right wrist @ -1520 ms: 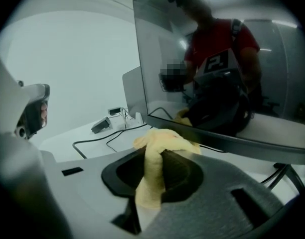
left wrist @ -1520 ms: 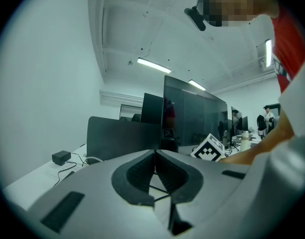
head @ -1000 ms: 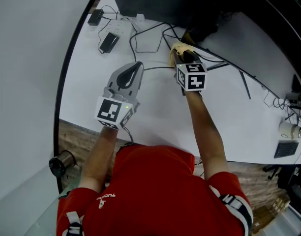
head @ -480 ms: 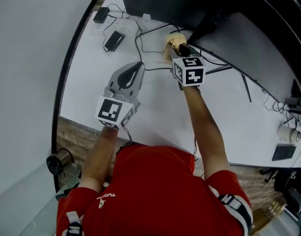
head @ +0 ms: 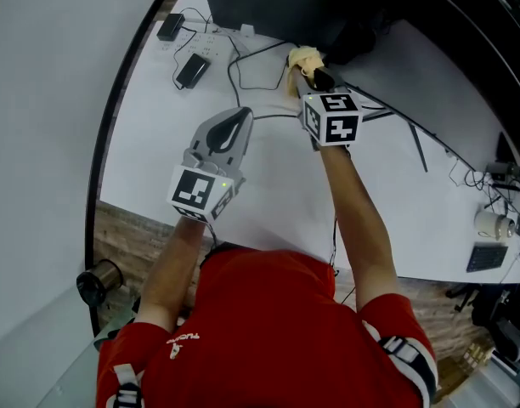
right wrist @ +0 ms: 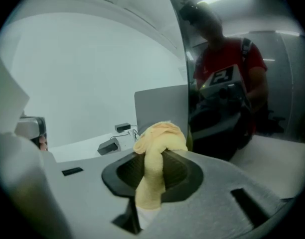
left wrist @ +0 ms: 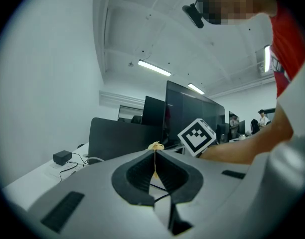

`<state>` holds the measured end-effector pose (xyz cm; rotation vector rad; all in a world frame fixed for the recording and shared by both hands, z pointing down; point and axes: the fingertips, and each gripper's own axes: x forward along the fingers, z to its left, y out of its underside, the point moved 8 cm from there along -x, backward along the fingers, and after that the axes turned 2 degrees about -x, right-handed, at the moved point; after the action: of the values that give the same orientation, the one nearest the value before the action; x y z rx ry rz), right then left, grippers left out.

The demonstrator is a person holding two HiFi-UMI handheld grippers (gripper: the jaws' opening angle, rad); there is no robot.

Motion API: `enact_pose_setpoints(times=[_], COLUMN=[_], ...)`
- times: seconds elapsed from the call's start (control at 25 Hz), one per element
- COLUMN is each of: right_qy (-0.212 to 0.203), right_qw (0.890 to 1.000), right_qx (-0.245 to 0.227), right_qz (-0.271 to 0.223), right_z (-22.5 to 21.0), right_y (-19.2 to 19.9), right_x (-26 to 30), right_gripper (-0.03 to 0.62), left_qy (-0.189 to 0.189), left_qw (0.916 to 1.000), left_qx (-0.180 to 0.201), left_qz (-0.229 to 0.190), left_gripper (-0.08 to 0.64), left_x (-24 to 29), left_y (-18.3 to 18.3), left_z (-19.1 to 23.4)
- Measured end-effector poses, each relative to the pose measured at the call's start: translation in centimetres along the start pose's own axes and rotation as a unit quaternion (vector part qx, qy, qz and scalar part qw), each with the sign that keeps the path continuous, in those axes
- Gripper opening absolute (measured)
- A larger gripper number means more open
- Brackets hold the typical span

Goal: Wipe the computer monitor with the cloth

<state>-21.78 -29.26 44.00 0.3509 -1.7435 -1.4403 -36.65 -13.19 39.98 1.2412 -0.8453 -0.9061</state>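
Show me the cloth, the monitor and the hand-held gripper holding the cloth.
cloth (right wrist: 160, 133), right gripper view, bunched top.
monitor (right wrist: 242, 83), right gripper view, reflective screen.
right hand-held gripper (head: 318, 78), head view, between fingertips.

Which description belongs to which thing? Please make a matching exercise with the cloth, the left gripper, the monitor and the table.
1 cloth
2 left gripper
3 monitor
4 table

A white, carries cables
B yellow, clamped between jaws
C dark, at the table's far edge
D shut, holds nothing

Pairs: 1-B, 2-D, 3-C, 4-A
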Motion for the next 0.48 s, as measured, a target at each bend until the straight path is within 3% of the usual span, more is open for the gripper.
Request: enact_pose_setpoints(times=[0.48], right_qy=[0.007], right_qw=[0.998], right_qx=[-0.016], right_qz=[-0.054], right_z=[0.0], right_y=[-6.7], right_x=[-3.7], right_gripper=[0.074], left_qy=[0.015], left_qw=[0.9998], left_qx=[0.009], left_qz=[-0.008], left_gripper=[0.009], left_x=[-0.4], left_y=[-1.8], left_z=[-1.9])
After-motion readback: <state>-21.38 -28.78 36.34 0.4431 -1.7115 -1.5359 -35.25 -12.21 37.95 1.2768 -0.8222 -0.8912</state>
